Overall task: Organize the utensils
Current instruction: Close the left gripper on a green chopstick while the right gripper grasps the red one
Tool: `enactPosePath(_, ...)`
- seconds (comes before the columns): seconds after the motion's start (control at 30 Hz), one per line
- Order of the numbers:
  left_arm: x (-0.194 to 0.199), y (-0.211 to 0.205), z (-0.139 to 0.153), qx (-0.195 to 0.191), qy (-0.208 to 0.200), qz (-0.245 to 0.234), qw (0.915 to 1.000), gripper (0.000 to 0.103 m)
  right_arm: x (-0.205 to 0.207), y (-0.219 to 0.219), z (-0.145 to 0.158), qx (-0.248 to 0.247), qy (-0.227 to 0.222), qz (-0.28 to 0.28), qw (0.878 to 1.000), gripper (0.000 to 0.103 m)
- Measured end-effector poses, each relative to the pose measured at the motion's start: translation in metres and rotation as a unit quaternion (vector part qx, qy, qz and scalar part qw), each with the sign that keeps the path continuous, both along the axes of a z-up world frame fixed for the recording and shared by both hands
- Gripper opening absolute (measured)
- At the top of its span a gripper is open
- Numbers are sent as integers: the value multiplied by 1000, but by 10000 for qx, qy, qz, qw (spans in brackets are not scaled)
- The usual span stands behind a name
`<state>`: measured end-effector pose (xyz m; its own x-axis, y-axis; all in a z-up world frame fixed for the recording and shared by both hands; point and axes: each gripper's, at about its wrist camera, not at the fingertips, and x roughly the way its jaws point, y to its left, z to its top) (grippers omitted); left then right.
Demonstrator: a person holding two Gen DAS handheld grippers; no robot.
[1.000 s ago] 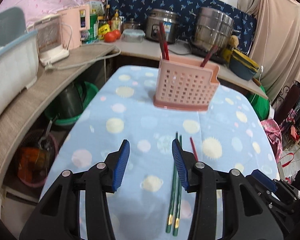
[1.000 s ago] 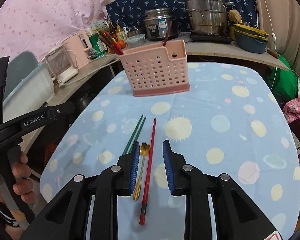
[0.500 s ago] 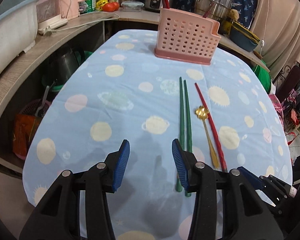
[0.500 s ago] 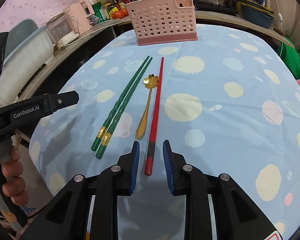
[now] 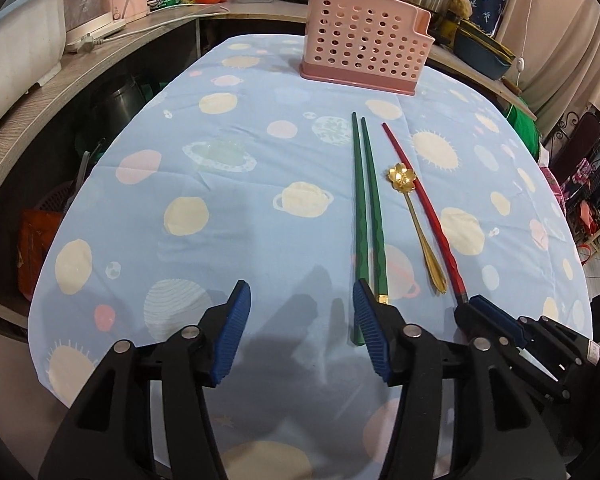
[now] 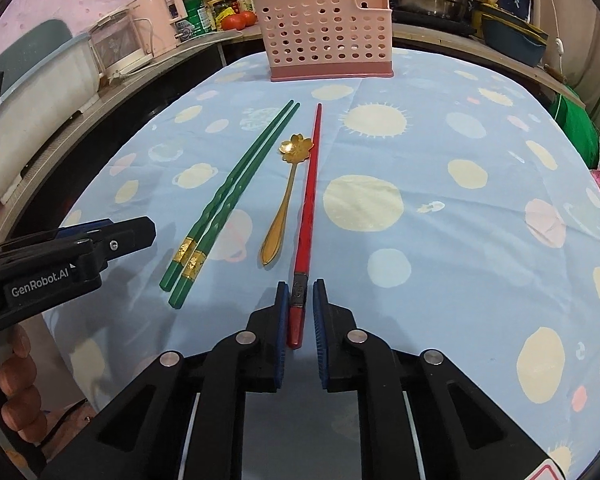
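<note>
The right gripper [image 6: 301,312], jaws narrowly spread, straddled the red chopstick [image 6: 309,200] lying on the tablecloth [image 6: 440,160], ready to pinch; the left gripper [image 5: 300,336] hovered wide apart; the pink basket [image 6: 326,32] likely awaited it.

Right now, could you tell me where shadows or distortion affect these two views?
Left wrist view: the left gripper casts soft dark shadows on the tablecloth; fisheye curves the counter edge. Right wrist view: evenly lit, the red chopstick sharp, the table's edges bowed.

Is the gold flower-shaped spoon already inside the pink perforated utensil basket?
No. The gold flower-shaped spoon lies flat on the blue tablecloth between the green chopsticks and red chopstick, short of the pink basket.
</note>
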<state>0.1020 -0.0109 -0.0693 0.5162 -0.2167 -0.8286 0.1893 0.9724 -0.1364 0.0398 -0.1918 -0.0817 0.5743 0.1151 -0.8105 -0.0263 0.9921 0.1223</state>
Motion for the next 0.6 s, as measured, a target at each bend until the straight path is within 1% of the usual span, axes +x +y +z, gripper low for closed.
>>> enactPosePath(0.37,-3,-16,-10,47,127,-224,9997,51,-1,-8,0,126,27,-101,9999,7)
enactPosePath(0.6,-2,-18,-17,110,164,-224,9996,50,-2,-8,0,137,28,-104,9998,7)
